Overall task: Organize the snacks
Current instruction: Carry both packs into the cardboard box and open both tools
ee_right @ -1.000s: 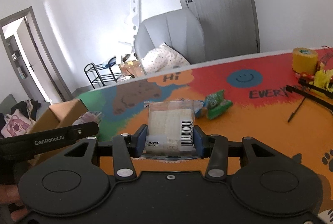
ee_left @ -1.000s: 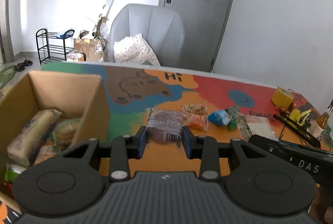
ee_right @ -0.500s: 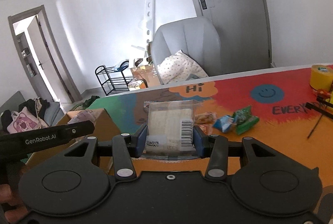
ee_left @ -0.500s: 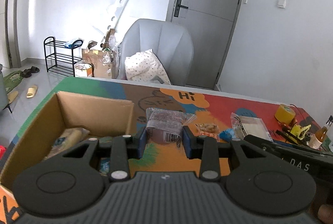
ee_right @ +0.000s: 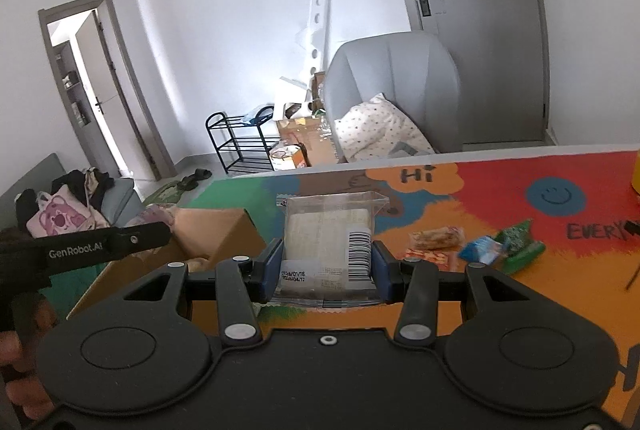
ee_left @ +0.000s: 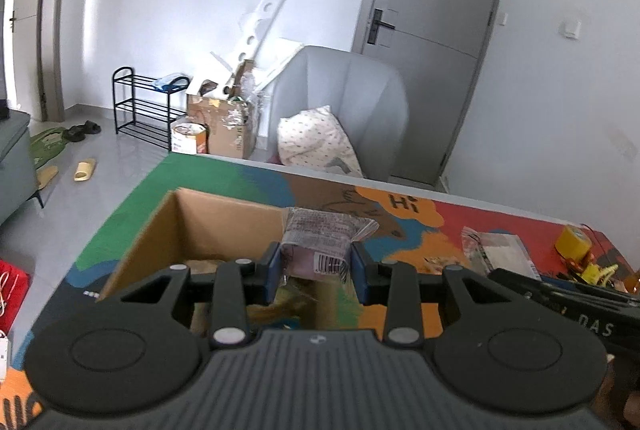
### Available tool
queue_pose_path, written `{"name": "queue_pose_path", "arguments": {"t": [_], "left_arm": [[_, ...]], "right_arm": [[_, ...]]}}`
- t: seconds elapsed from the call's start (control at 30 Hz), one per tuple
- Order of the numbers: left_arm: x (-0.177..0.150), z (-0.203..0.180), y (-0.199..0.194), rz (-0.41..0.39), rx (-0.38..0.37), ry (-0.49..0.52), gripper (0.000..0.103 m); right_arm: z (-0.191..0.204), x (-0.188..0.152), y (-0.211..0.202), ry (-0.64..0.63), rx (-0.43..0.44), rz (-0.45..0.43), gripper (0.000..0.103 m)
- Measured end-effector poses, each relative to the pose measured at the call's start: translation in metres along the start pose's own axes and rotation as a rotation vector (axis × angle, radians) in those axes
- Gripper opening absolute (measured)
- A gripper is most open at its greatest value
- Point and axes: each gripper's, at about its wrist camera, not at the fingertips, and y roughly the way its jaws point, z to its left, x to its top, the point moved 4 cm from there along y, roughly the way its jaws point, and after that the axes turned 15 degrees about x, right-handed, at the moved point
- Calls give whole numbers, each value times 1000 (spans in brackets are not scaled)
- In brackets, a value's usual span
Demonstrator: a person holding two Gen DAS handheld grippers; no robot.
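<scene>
My left gripper (ee_left: 316, 270) is shut on a clear-wrapped purplish snack pack (ee_left: 320, 246) and holds it over the right side of the open cardboard box (ee_left: 216, 218), which has snacks in it. My right gripper (ee_right: 326, 270) is shut on a clear pack of pale wafers with a barcode label (ee_right: 332, 234), held above the table just right of the box (ee_right: 216, 234). The left gripper's arm (ee_right: 80, 250) shows at the left of the right wrist view.
Loose snacks lie on the colourful table mat: an orange pack (ee_right: 436, 238) and blue and green packs (ee_right: 500, 246). A yellow tape roll (ee_left: 574, 242) and small items sit at the far right. A grey armchair (ee_left: 340, 110) stands beyond the table's far edge.
Both grippers have moved left and risen with their packs. The left one went from over the mat to over the box; the right one came close to the box's right side.
</scene>
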Motion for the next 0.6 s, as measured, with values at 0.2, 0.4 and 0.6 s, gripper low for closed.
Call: {"name": "queue_pose_path", "arguments": {"t": [0.2, 0.4, 0.6], "left_arm": [[10, 25, 4, 2, 38, -21, 35], [10, 41, 14, 52, 43, -36, 37], [5, 58, 17, 73, 62, -72, 55]], "right_arm": [[13, 3, 15, -15, 25, 17, 44], [30, 6, 28, -33, 62, 42, 44], [51, 6, 39, -51, 116, 68, 44]]}}
